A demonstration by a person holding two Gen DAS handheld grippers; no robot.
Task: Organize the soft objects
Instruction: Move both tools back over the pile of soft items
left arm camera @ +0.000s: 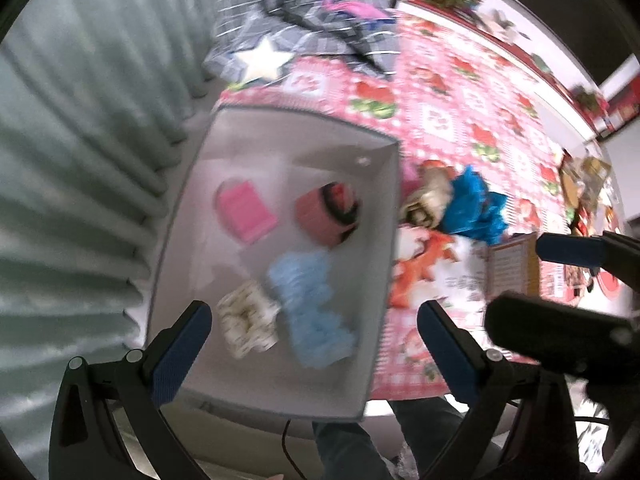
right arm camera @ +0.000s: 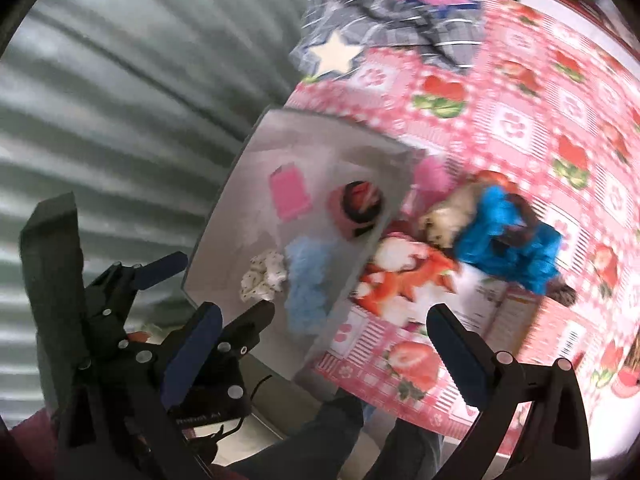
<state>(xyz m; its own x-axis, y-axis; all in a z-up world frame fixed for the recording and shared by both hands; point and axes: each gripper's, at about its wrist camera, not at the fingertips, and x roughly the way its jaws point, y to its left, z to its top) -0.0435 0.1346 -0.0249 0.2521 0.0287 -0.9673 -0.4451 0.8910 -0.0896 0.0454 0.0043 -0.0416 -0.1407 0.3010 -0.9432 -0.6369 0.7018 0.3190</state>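
Pleated grey-green curtain [left arm camera: 80, 160] fills the left bkgd; round surface [left arm camera: 460, 120] carries a pink strawberry-print cloth. Both views motion-blurred, so fabric detail is poor.

Hidden/cut off: far end holds a grey checked cloth w/ white star [left arm camera: 262, 60], edges smeared. Heap right of the box partly overlaps itself; what lies under the blue fabric [right arm camera: 508, 236] can't be made out. A person's legs show below the surface edge, cropped.

White box [left arm camera: 224, 152] sits at the surface's left edge. Inside: pink folded item [left arm camera: 246, 212] far left, coral-and-black roll [left arm camera: 328, 214] far right, light-blue fluffy item [left arm camera: 308, 300] near centre, white spotted item [left arm camera: 246, 322] just left of it, touching.

Left tongs [left arm camera: 314, 344] open, empty, above the box's near end; spotted and light-blue items lie between the fingers. Right tongs [right arm camera: 324, 344] open, empty, near the box's near-right corner; orange-white item [right arm camera: 404, 276] lies just beyond, outside the box.
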